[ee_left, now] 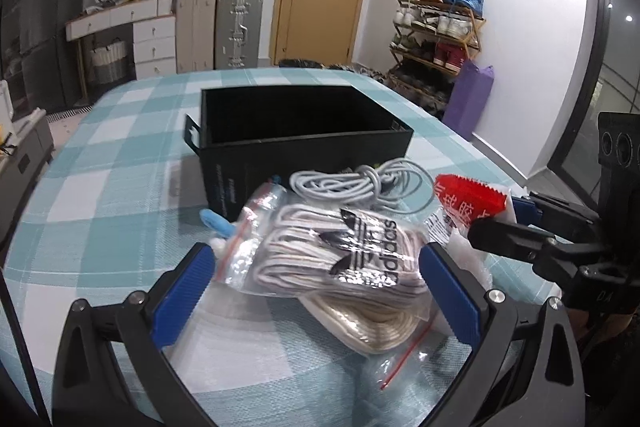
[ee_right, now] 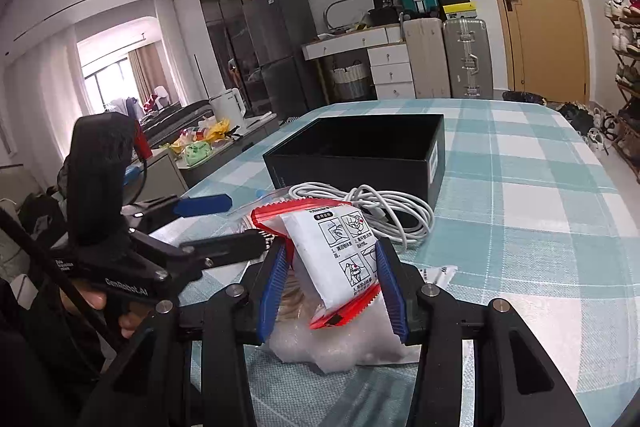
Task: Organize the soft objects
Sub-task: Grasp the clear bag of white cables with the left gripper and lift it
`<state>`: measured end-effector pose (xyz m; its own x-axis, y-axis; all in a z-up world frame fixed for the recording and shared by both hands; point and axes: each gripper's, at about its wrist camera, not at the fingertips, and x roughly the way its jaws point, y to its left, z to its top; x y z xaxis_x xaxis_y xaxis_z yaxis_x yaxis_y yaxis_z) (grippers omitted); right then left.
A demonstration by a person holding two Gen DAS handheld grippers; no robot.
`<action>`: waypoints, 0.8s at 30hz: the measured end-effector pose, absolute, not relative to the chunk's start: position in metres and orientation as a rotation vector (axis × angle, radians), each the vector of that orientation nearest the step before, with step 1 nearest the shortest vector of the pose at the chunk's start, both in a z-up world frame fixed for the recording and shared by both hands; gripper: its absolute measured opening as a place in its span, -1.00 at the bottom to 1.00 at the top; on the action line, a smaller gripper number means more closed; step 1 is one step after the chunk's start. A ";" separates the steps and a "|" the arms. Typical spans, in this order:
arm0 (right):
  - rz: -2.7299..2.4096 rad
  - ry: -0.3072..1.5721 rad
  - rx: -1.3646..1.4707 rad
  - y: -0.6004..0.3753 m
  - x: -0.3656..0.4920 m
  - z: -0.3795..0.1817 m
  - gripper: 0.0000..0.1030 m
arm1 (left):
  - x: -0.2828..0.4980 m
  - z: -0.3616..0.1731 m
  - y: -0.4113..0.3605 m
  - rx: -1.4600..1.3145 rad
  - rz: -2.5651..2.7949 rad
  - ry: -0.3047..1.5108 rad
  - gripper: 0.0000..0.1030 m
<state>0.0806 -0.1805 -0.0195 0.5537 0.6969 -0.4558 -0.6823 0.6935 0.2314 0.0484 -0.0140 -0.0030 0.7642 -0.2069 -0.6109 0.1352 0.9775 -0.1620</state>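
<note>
A clear zip bag of striped socks (ee_left: 336,255) lies on the teal checked tablecloth (ee_left: 112,211), on top of a second bag of beige socks (ee_left: 372,331). My left gripper (ee_left: 316,255) stands open, its blue pads on either side of the upper bag. To its right, my right gripper (ee_left: 500,219) is shut on a red-and-white packet (ee_left: 468,199). In the right wrist view the right gripper (ee_right: 331,247) pinches that packet (ee_right: 340,263) between both pads, lifted over a crinkled clear plastic bag (ee_right: 340,347). The left gripper (ee_right: 232,223) shows at the left.
An open black box (ee_left: 320,151) (ee_right: 352,167) stands behind the pile, with a coiled white cable (ee_left: 360,183) (ee_right: 384,207) against its front. A small light-blue item (ee_left: 216,221) lies left of the bags. The table's edge runs along the right; suitcases, drawers and a shoe rack lie beyond.
</note>
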 end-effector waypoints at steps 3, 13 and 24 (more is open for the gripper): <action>0.816 0.552 0.031 -0.182 0.081 -0.020 -0.14 | 0.055 -0.008 -0.014 -0.133 -0.184 0.710 0.98; 0.821 0.548 0.033 -0.181 0.079 -0.019 -0.14 | 0.059 -0.011 -0.018 -0.174 -0.223 0.743 0.34; 0.824 0.542 0.034 -0.180 0.079 -0.020 -0.14 | 0.047 -0.001 -0.015 -0.227 -0.290 0.701 -0.58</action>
